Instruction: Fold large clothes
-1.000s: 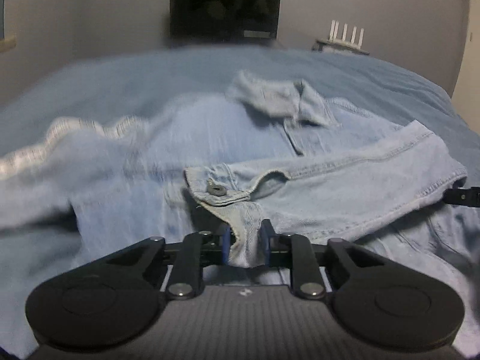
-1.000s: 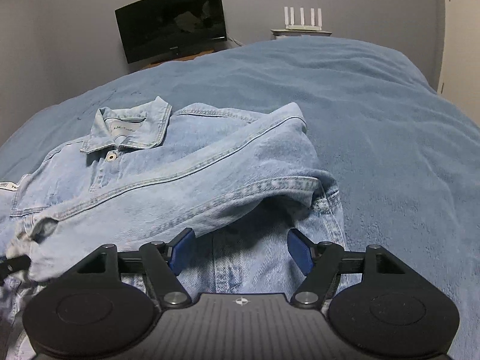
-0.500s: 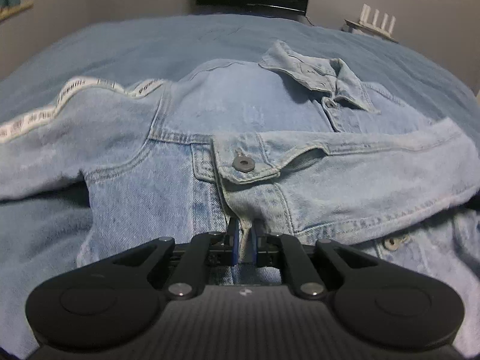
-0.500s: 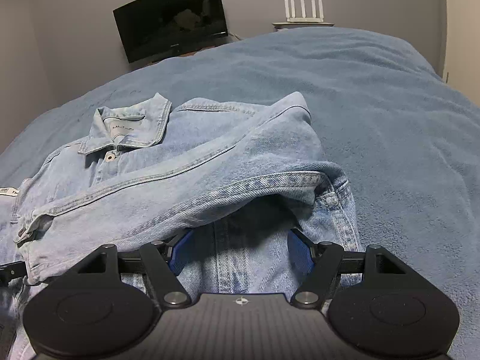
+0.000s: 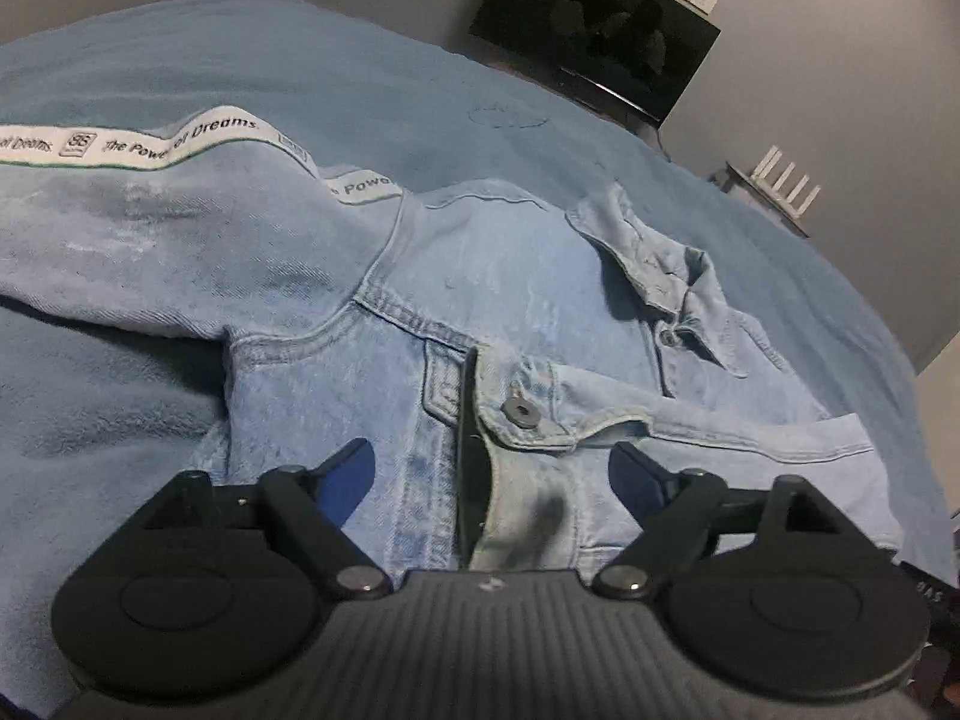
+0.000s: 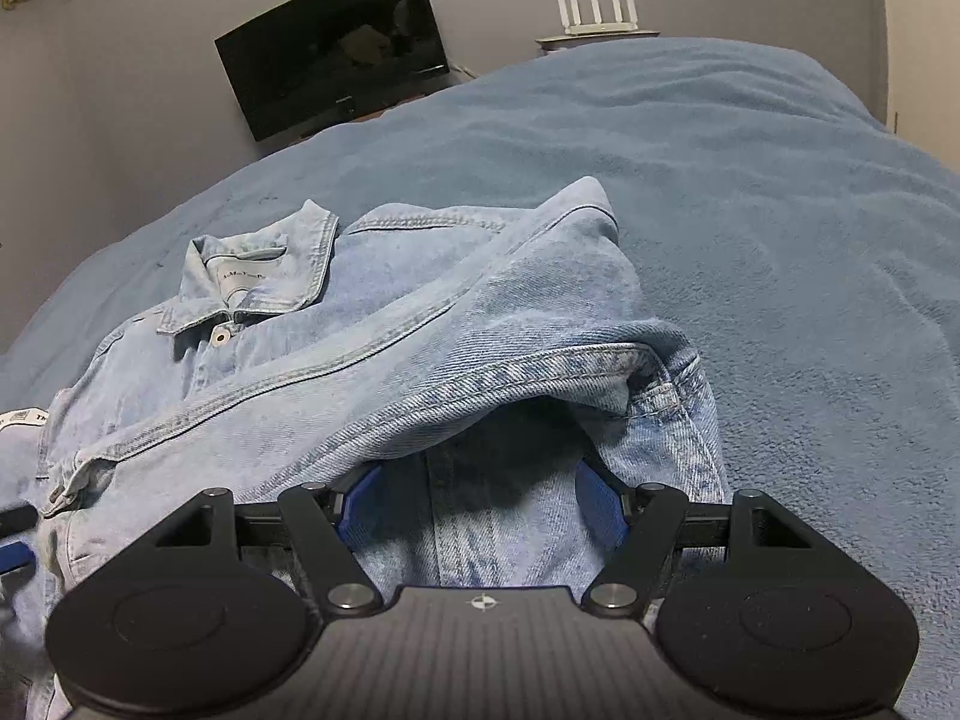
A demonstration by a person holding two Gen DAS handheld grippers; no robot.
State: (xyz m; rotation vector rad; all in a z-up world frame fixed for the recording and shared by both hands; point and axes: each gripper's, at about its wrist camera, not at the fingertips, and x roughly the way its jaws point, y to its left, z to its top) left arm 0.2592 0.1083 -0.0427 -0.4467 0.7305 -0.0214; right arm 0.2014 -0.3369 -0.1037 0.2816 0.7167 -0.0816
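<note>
A light blue denim jacket point(image 5: 492, 300) lies front up on the blue bedspread point(image 5: 240, 60), collar point(image 5: 654, 258) toward the far wall. Its right sleeve is folded across the chest, and the sleeve cuff point(image 5: 528, 414) with a metal button lies just ahead of my left gripper point(image 5: 492, 474), which is open and holds nothing. The other sleeve, with a white printed tape point(image 5: 180, 144), stretches out to the left. In the right wrist view the jacket point(image 6: 372, 324) shows with the folded sleeve's shoulder end raised over my right gripper point(image 6: 480, 504), open over the denim.
A dark monitor point(image 6: 330, 84) stands against the grey wall beyond the bed, with a white router point(image 6: 594, 18) to its right. The bedspread point(image 6: 780, 240) extends to the right of the jacket. The left gripper's fingertip point(image 6: 15, 540) shows at the right view's left edge.
My left gripper was shut on the sleeve cuff, laid it across the jacket's chest and has now opened and let it go. My right gripper has stayed open, almost still.
</note>
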